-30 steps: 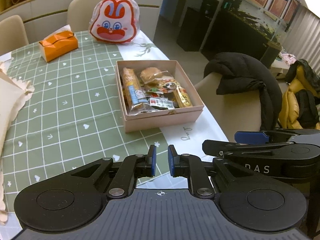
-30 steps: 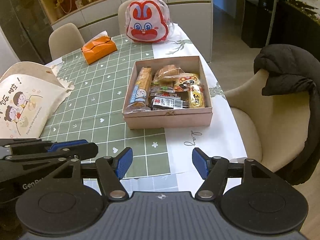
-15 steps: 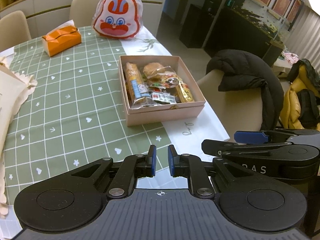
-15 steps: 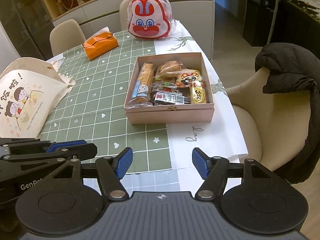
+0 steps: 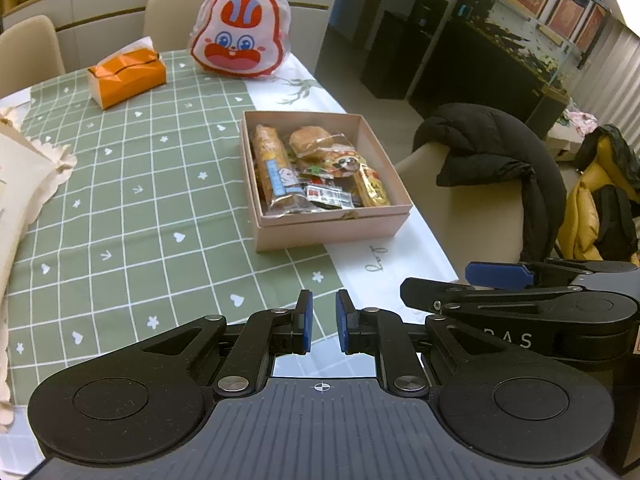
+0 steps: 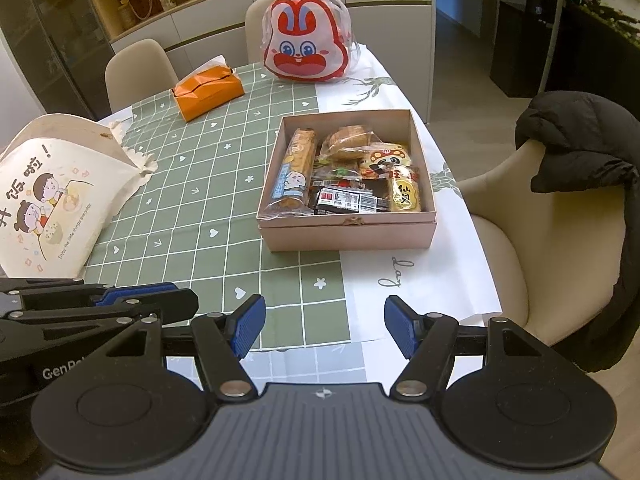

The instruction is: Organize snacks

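Observation:
A pink cardboard box (image 5: 332, 232) (image 6: 352, 236) sits on the table, filled with several wrapped snacks: a long biscuit pack (image 6: 294, 170), a bun (image 6: 346, 142) and a yellow pack (image 6: 406, 194). My left gripper (image 5: 322, 322) is nearly shut and empty, held over the table's near edge, short of the box. My right gripper (image 6: 324, 328) is open and empty, also short of the box. Each gripper shows at the side of the other's view.
A red rabbit-shaped bag (image 6: 306, 46) and an orange tissue box (image 6: 208, 90) stand at the far end. A cream tote bag (image 6: 52, 196) lies at the left. A chair with a black coat (image 6: 576, 152) stands to the right of the table.
Both grippers have drawn back and up a little from the table; the box looks slightly farther away. Jaw openings are unchanged.

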`<state>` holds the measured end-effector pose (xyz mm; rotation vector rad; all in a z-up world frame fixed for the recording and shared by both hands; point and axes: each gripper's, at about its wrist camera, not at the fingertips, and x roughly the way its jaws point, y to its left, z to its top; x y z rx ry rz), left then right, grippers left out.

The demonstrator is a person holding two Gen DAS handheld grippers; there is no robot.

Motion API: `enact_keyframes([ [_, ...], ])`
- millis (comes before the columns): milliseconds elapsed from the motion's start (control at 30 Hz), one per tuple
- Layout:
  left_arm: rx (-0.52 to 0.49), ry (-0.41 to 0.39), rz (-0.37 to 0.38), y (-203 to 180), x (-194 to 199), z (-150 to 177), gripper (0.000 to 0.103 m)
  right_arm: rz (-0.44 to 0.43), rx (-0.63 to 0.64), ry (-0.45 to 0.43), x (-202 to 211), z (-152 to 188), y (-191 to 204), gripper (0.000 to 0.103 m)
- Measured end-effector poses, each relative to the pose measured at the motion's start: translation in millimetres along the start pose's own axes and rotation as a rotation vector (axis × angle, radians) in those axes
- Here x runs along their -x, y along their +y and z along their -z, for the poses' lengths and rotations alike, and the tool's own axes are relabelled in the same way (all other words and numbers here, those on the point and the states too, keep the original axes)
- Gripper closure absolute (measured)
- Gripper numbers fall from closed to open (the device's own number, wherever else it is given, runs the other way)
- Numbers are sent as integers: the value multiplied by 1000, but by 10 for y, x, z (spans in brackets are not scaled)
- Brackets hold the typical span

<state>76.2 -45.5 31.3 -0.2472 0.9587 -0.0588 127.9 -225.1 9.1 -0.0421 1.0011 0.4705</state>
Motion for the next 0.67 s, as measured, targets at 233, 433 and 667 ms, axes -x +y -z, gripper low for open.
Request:
enact_keyframes([
  [233,-1,7,8,-12,-23,3,87,4,-10,2,8,16,-18,36],
  [433,6,18,20,2,-51,1,87,0,-16,5,23,33,-29,36],
  [667,8,27,24,22,-121,29,87,0,-17,3,30,41,-24,36],
])
